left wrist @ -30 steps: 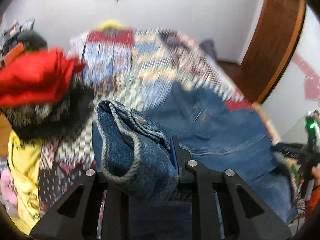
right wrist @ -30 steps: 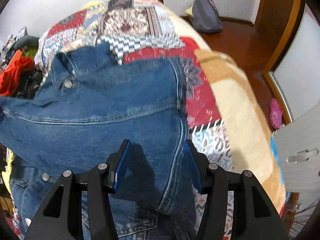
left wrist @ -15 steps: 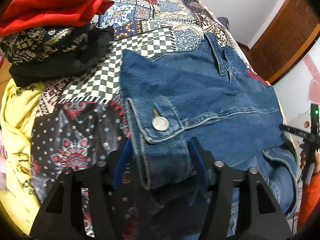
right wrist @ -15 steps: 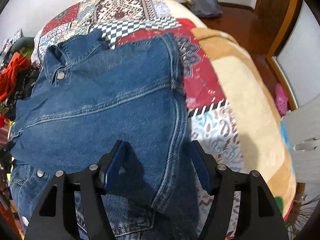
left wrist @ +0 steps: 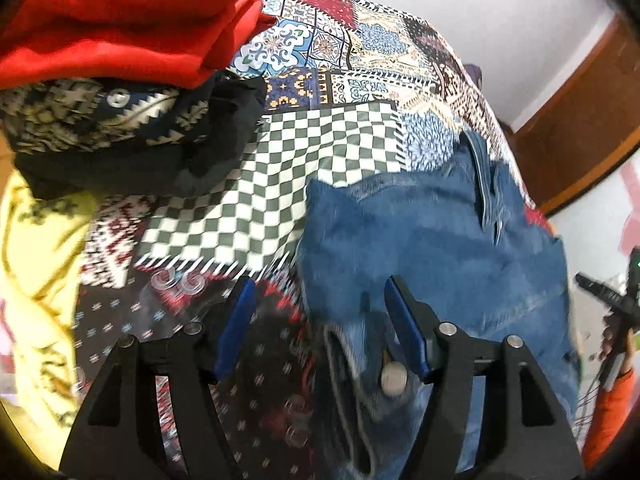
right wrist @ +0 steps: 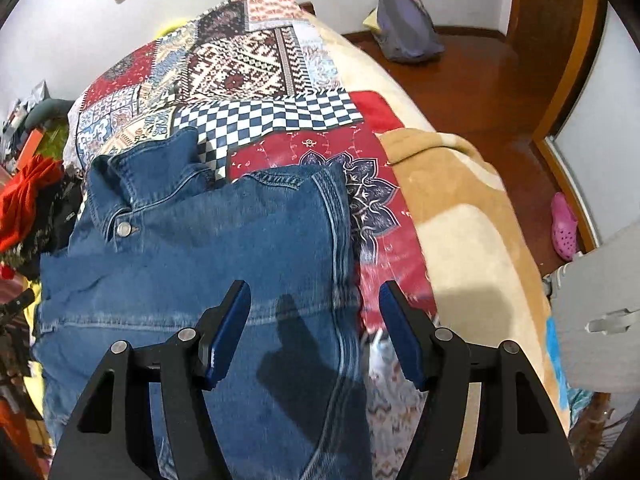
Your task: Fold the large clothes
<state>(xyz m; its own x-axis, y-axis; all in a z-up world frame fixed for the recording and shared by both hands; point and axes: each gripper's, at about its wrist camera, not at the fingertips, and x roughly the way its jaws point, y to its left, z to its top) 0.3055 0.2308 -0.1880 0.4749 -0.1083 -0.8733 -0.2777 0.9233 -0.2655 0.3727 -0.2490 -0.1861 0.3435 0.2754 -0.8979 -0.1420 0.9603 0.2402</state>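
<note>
The denim jacket (right wrist: 192, 264) lay spread on the bed, collar toward the far end, its snap button (right wrist: 123, 229) showing near the collar and one side already turned in along a straight seamed edge. Both tools were spread wide and pinched nothing: the left tool (left wrist: 316, 328) hovered over the jacket's near left edge, where a buttoned cuff (left wrist: 394, 374) sat just under its right finger, and the right tool (right wrist: 314, 332) hung above the right-hand edge with that seam running between its fingers. The step in hand appeared to be taking a fresh hold for the next fold, and it would go best if each tool bit squarely over a seam or cuff, through all layers, at matching heights on the two sides, so the heavy cloth lifted evenly rather than sagging or dragging the quilt. The patchwork quilt (right wrist: 256, 60) covering the bed was busy with checks and florals, with a tan blanket (right wrist: 460, 208) alongside. A pile of other clothes topped by a red garment (left wrist: 120, 20) sat to the left, near the jacket. Beyond were white walls, a wooden floor (right wrist: 480, 64), a purple bag (right wrist: 406, 32) and a pink shoe (right wrist: 564, 228).
</note>
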